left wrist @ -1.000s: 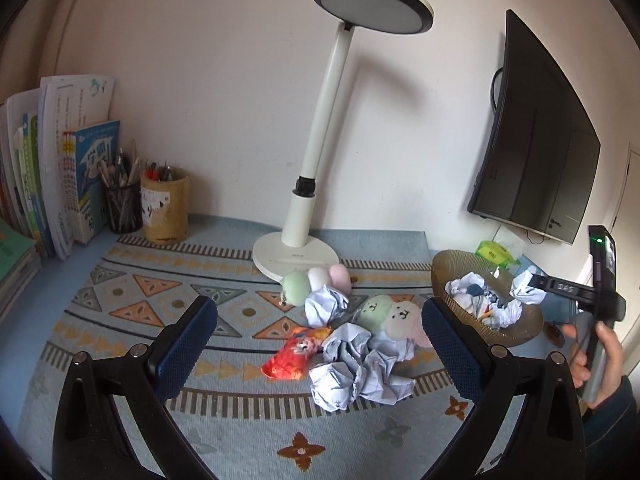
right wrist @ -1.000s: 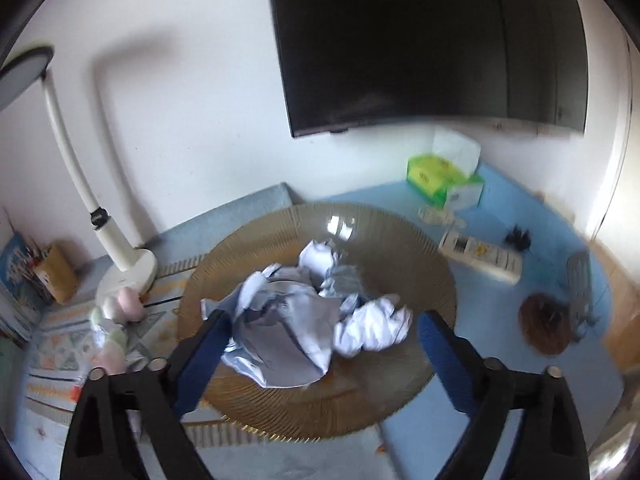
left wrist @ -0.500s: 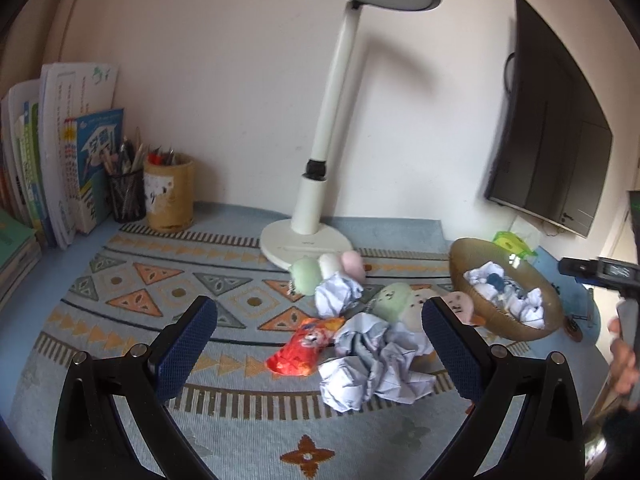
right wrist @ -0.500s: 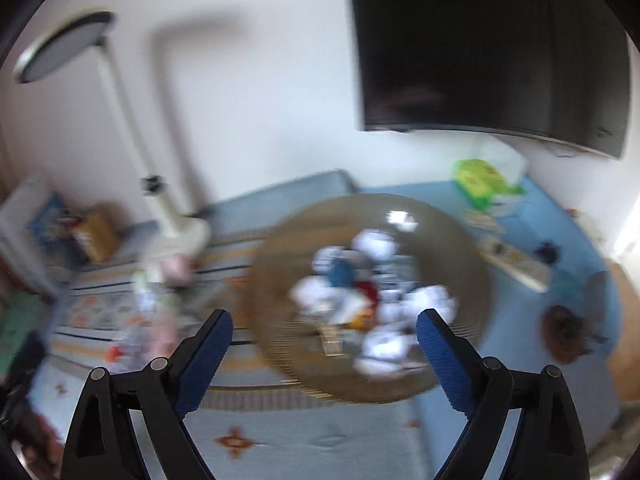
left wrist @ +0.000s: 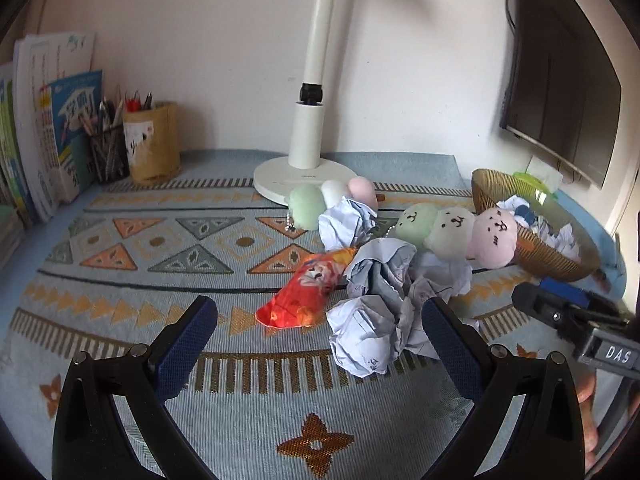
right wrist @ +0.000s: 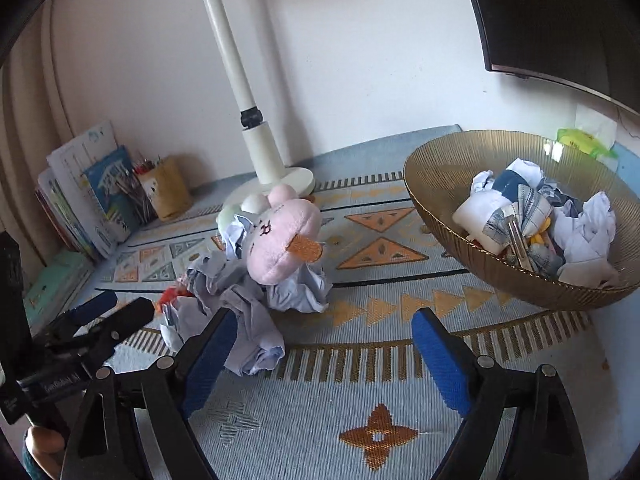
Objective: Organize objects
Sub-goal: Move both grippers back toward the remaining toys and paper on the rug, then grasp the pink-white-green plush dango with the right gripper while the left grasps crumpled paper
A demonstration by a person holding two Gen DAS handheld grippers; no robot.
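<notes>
Patterned blue matting with orange and grey triangles covers the desk against a white wall. Near its centre lies a heap of crumpled paper balls, partly overlapping one another so that their number cannot be counted. An orange-red snack wrapper touches the heap on its left side. A three-ball plush skewer with drawn faces, green, white and pink, rests on the far edge of the heap; a second, smaller three-ball plush lies behind it against the white lamp base, and one paper ball hides its lower part. To the right, near the heap but apart from it, stands a ribbed amber bowl containing more crumpled paper and some checked and dark blue items that are hard to identify. The left gripper is released, its jaws wide with the nearest paper ball between them but not pressed. The right gripper is closing over bare mat, nothing between its jaws, and its left finger overlaps the edge of the heap. The lamp head is cut off in the left wrist view. Pen holders and upright books stand at far left; a dark wall screen is cropped at right.
</notes>
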